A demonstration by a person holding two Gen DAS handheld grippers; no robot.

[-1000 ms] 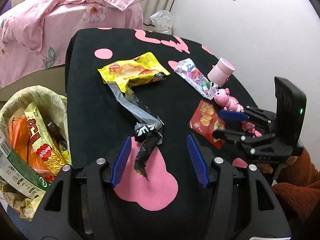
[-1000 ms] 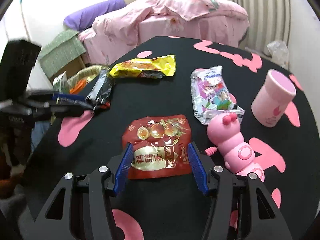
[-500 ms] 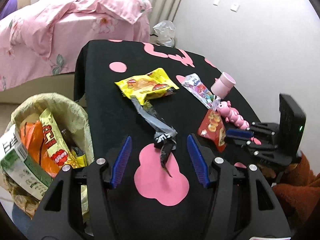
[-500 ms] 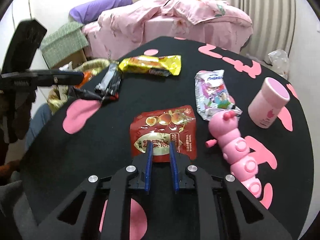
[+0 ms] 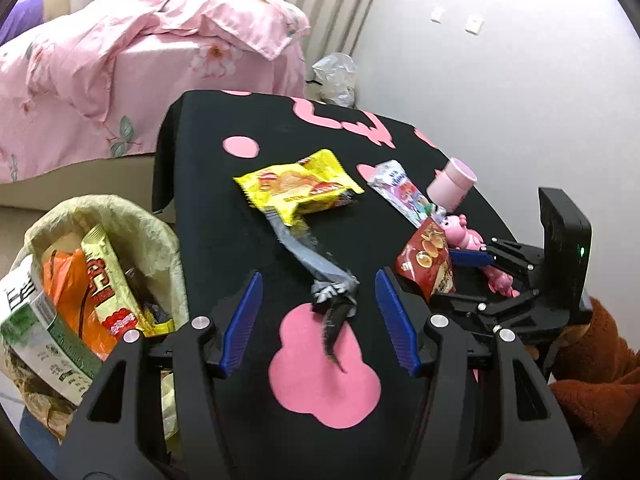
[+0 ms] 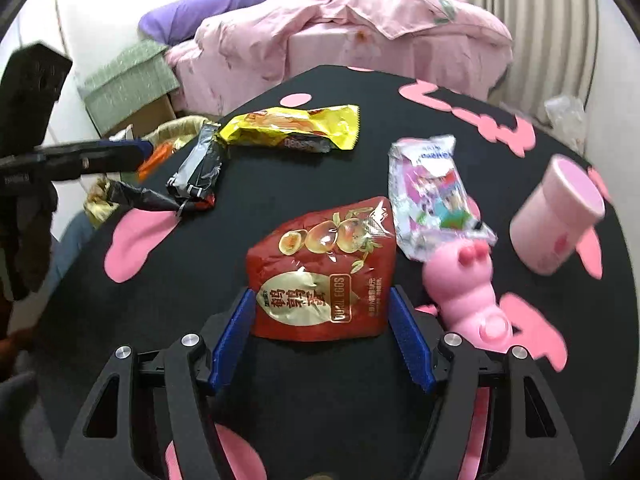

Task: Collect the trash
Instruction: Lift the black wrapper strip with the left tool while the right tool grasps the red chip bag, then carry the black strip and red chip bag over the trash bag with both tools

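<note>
Red snack packet (image 6: 320, 268) lies on the counter (image 6: 280, 420), its near edge between the right gripper's (image 6: 320, 338) opening jaws, contact unclear; left gripper (image 5: 318, 322) spread, empty.

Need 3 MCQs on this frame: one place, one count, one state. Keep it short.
1. Where does the red quail-egg pouch lie?
A. in the trash bin
B. between the right hand-held gripper's blue pads
C. under the pink cup

2. How many wrappers lie on the black table?
A. two
B. four
C. six

3. What is the left hand-held gripper holding?
A. nothing
B. the yellow wrapper
C. the caterpillar toy

B: pads flank the pouch, jaws opening.
B: red, yellow, black-silver, white-purple.
A: the black-silver wrapper lies free between open pads.
</note>
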